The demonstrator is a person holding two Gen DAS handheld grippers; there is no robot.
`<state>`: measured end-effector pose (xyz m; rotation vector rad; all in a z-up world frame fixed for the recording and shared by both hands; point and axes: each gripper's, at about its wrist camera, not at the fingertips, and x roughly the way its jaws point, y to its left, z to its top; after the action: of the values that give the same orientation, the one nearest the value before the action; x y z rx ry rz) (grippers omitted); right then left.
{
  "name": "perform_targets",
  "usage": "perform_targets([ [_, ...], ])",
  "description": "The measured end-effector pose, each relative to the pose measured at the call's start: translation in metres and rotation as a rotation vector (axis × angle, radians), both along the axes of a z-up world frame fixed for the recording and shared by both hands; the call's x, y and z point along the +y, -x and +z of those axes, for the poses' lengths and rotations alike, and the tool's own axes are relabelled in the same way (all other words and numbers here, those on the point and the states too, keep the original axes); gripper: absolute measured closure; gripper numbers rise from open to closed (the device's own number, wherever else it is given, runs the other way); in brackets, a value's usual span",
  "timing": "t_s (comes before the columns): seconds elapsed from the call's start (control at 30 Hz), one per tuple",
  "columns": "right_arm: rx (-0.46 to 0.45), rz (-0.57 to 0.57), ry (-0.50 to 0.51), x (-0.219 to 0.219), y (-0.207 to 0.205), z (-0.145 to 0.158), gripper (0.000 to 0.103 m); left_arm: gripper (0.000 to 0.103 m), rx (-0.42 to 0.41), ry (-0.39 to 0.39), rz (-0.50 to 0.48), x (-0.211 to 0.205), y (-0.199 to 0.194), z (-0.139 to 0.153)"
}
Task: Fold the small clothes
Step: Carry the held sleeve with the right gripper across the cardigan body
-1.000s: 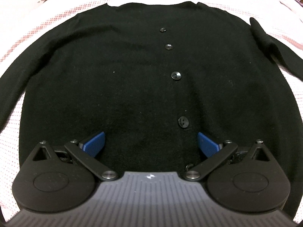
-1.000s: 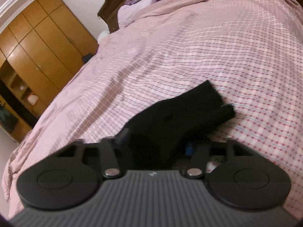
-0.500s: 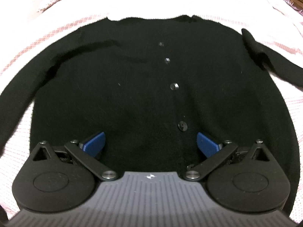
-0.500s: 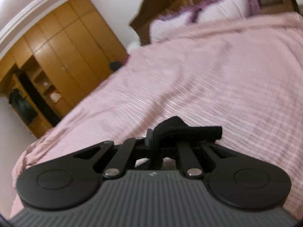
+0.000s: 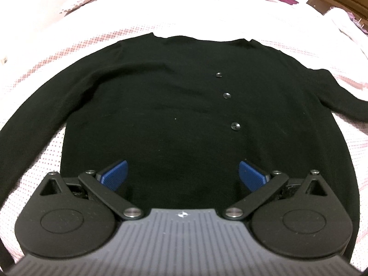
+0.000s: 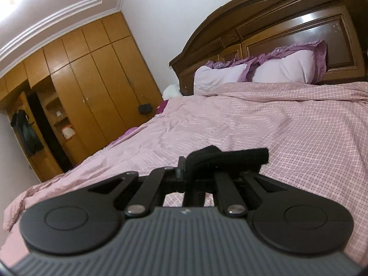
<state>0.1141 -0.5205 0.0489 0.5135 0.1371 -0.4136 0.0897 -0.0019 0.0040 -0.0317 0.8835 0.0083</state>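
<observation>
A black cardigan (image 5: pixel 161 105) lies flat on the pink checked bedspread (image 5: pixel 161 11), buttons (image 5: pixel 235 126) running up its front, sleeves spread to both sides. My left gripper (image 5: pixel 182 172) hovers open above the cardigan's lower body, its blue pads (image 5: pixel 115 172) wide apart with nothing between them. In the right wrist view my right gripper (image 6: pixel 195 168) is shut on the black sleeve cuff (image 6: pixel 230 155), lifted off the bed; the cuff's end sticks out to the right of the jaws.
A dark wooden headboard (image 6: pixel 287 34) with lilac pillows (image 6: pixel 287 66) stands at the far end of the bed. Wooden wardrobes (image 6: pixel 92 80) line the wall on the left. Bare bedspread (image 6: pixel 276 126) stretches ahead of the right gripper.
The right gripper shut on the sleeve cuff and rose with it, tilting toward level. The left gripper lifted a little, so the cardigan looks smaller and its right sleeve has straightened.
</observation>
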Motion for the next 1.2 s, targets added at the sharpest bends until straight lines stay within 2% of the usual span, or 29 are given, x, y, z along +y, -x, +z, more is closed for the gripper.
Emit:
perform_targets([
  [0.17,0.025,0.065,0.015,0.018,-0.007,0.001,0.095,0.0,0.003,0.012,0.011,0.003,-0.004,-0.001],
  [0.33,0.026,0.181,0.016,0.055,-0.031,0.008,0.095,0.0,0.002,0.006,0.031,0.012,-0.004,0.001],
  [0.73,-0.083,0.497,0.056,0.189,-0.091,0.055,0.095,0.0,-0.043,0.008,0.11,0.056,0.004,0.015],
  [0.9,-0.119,0.633,0.061,0.249,-0.104,0.067,0.095,0.0,-0.07,-0.006,0.152,0.078,0.013,0.021],
  [1.03,-0.09,0.759,0.062,0.295,-0.11,0.053,0.095,0.0,-0.077,-0.008,0.192,0.096,0.02,0.022],
  [1.2,0.039,0.911,0.04,0.353,-0.115,0.001,0.095,0.0,-0.07,0.006,0.236,0.116,0.024,0.017],
])
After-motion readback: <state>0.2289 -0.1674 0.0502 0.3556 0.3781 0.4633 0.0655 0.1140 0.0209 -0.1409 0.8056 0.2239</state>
